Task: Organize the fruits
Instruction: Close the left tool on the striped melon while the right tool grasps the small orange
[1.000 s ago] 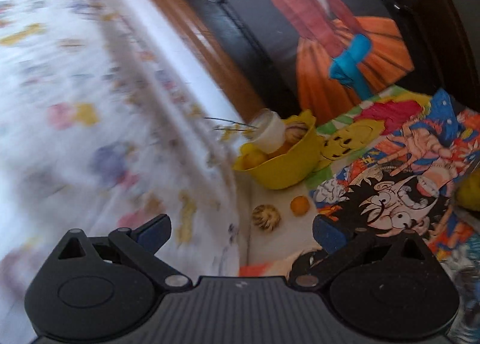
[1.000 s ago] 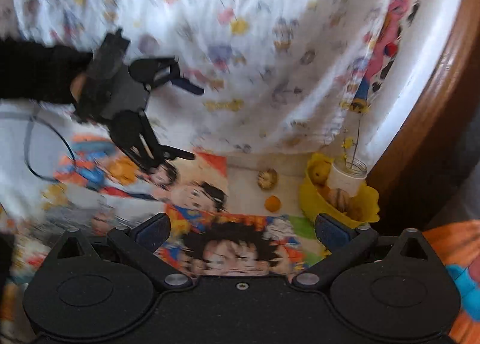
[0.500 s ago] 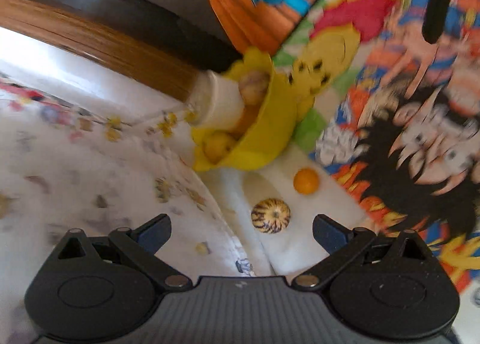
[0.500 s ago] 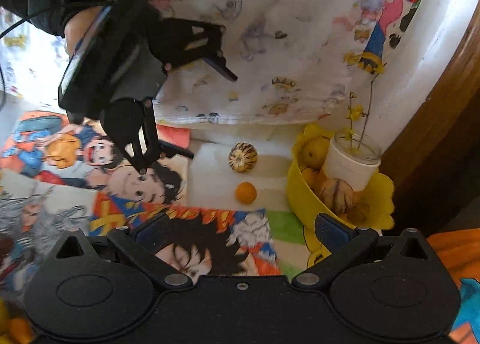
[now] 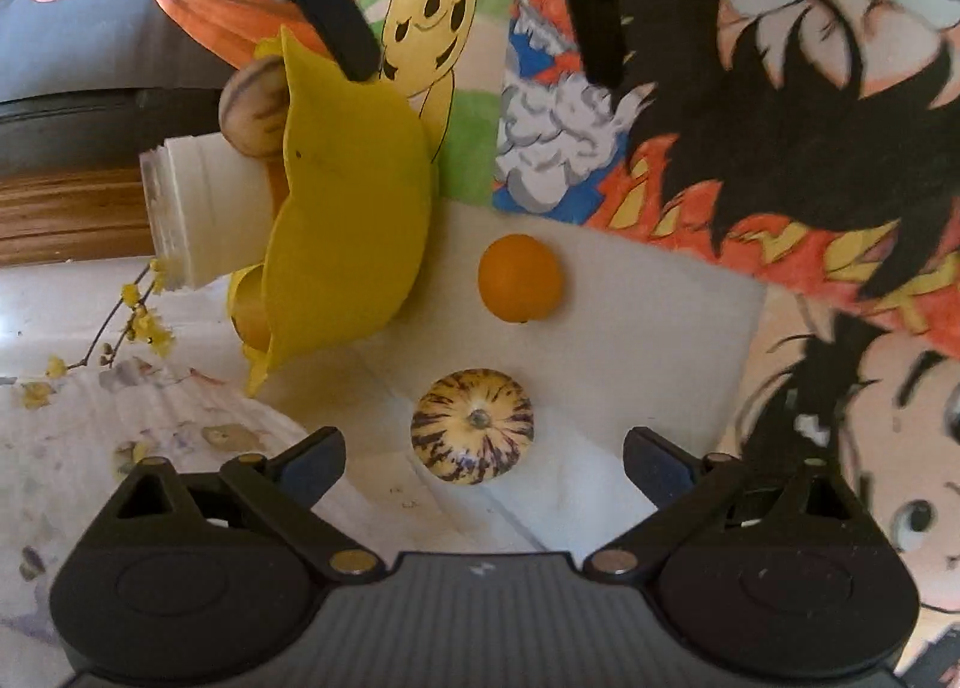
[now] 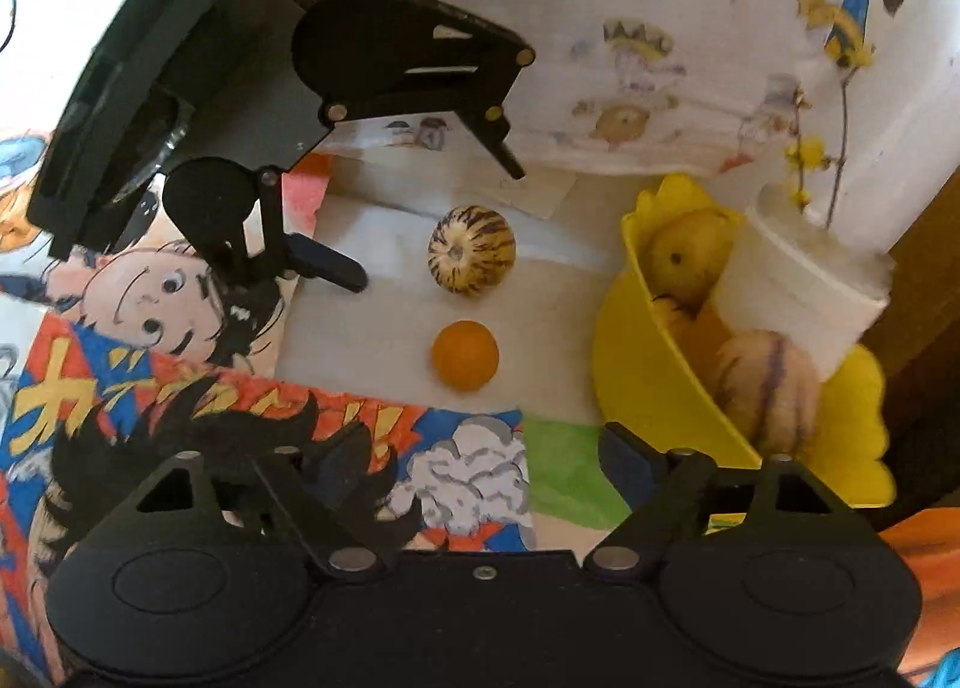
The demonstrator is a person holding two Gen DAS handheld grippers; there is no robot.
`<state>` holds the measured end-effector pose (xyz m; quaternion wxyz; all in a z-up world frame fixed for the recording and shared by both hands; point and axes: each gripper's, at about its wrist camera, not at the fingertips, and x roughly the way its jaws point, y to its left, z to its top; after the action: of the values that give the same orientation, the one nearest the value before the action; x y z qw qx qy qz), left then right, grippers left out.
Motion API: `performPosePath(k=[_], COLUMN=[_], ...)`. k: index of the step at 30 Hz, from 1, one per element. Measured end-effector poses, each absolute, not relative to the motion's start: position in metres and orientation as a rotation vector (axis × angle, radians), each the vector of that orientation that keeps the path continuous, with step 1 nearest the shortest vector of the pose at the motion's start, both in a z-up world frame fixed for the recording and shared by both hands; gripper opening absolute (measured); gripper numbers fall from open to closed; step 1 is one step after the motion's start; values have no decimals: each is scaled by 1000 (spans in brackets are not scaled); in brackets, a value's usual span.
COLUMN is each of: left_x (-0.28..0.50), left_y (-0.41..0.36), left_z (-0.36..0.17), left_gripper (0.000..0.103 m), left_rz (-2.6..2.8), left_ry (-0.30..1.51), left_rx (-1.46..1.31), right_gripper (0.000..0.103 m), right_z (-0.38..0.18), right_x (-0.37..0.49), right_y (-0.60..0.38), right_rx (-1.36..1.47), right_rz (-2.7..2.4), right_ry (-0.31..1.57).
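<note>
The striped melon [image 5: 472, 426] lies on a white cloth [image 5: 648, 328] just ahead of the left tongs [image 5: 483, 463], stem end facing them; the small orange [image 5: 519, 278] sits beyond it, a little apart. Both look firm, smooth, round and light, likely to roll, so a grip across the widest part seems safest. The yellow bowl [image 6: 642, 364], to the right in the right wrist view, already holds several fruits and a white jar [image 6: 798, 292]. The left tongs tilt downward, spread wide, with the melon between the tips but untouched. The right tongs [image 6: 483, 463] point steeply down toward the orange; their jaws have just been closing, nothing between them, still released.
</note>
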<state>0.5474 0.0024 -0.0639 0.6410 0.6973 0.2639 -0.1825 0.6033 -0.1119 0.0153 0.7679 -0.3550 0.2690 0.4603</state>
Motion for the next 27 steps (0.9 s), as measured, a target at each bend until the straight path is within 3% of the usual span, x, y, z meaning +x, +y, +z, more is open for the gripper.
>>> performPosePath(k=[7,18,27], left_x=[568,608,624], left_y=[3,5,11], left_z=[-58,-43,-38], left_gripper=[92,61,57], left_rz=[-414,-398,-394], left_ry=[622,739,754], left_rx=[1502,1286,1242], right_gripper=[70,55,47], right_z=[-8,-24,-27], right_x=[619,647,657], right_y=[-93,-84,-87], right_rx=[-729,-610,-570], right_rz=[1048,1082,1125], right_ry=[600,630,624])
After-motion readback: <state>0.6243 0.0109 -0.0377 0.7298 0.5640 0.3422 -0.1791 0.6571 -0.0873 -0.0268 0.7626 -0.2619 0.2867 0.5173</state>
